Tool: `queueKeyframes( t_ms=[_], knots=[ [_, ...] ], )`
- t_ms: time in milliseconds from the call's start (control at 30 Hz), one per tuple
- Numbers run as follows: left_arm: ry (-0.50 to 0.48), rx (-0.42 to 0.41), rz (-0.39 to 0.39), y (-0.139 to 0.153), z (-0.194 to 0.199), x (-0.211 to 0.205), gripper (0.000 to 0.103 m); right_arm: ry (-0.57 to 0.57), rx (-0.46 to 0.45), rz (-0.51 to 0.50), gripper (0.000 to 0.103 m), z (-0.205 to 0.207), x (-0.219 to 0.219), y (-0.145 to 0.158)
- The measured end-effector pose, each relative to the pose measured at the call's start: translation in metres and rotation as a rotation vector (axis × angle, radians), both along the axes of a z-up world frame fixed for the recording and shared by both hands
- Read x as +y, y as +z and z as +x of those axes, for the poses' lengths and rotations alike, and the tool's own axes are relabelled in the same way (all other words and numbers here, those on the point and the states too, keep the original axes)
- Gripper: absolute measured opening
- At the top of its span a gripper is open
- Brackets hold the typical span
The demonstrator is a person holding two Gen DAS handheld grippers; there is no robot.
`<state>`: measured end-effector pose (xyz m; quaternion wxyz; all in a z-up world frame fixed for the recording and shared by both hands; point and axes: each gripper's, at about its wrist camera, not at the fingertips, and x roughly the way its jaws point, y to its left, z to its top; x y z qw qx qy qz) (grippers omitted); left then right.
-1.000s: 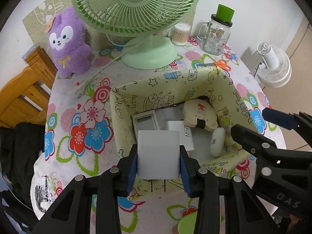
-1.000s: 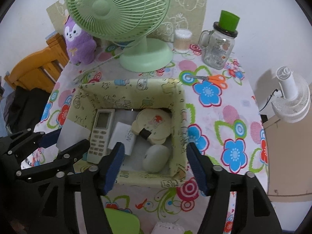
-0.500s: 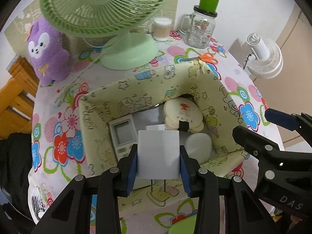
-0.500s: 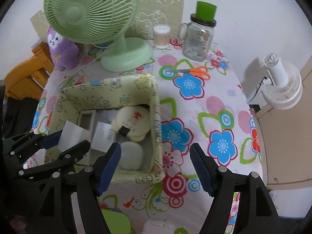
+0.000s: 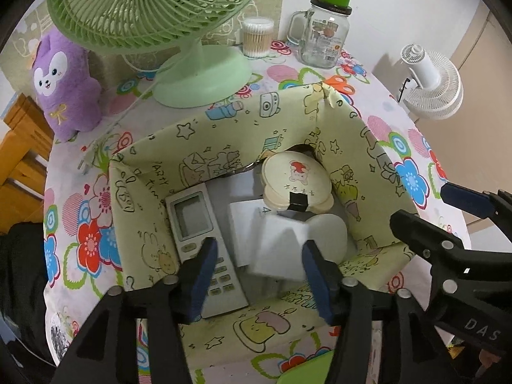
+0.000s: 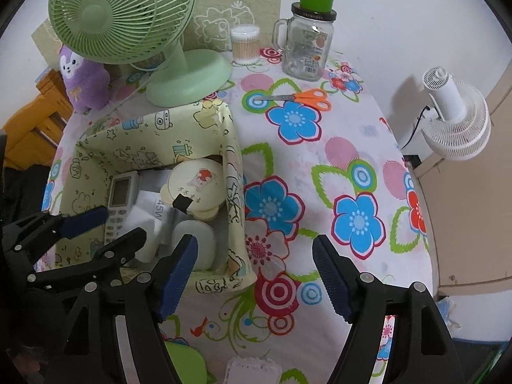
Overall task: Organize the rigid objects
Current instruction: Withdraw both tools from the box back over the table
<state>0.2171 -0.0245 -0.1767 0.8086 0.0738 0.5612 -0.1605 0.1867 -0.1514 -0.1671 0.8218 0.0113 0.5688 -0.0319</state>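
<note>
A yellow fabric storage box (image 5: 224,134) stands on the flowered table; it also shows in the right wrist view (image 6: 233,172). In it lie a white remote (image 5: 195,224), a cream round bear-print case (image 5: 294,182), a white charger (image 5: 243,217), a pale oval object (image 5: 329,233) and a blurred white block (image 5: 278,249). My left gripper (image 5: 259,268) is open above the box, the white block free between its fingers. My right gripper (image 6: 256,275) is open and empty over the box's right front corner.
A green fan (image 6: 128,32), a purple plush (image 6: 83,76), a cotton-swab tub (image 6: 244,44) and a green-lidded glass jar (image 6: 307,41) stand at the back. Orange scissors (image 6: 304,97) lie right of the box. A white fan (image 6: 454,121) stands past the table's right edge.
My left gripper has opened and let go of the white block, which drops into the box. Both grippers have moved closer over the box; the right one shifted right.
</note>
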Motion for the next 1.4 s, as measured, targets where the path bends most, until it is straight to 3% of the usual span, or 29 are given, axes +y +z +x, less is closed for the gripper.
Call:
queueKeyframes(
  t_ms=[433, 967, 1400],
  knots=[
    [0.034, -0.047, 0.021, 0.02, -0.023, 0.009, 0.084, 0.012, -0.041, 0.023, 0.082, -0.015, 0.001, 0.015],
    [0.119, -0.103, 0.028, 0.049, -0.067, 0.012, 0.095, 0.076, -0.113, 0.058, 0.086, -0.048, 0.003, 0.046],
    [0.198, -0.139, 0.021, 0.064, -0.109, 0.009, 0.101, 0.145, -0.151, 0.072, 0.095, -0.08, 0.002, 0.06]
  ],
)
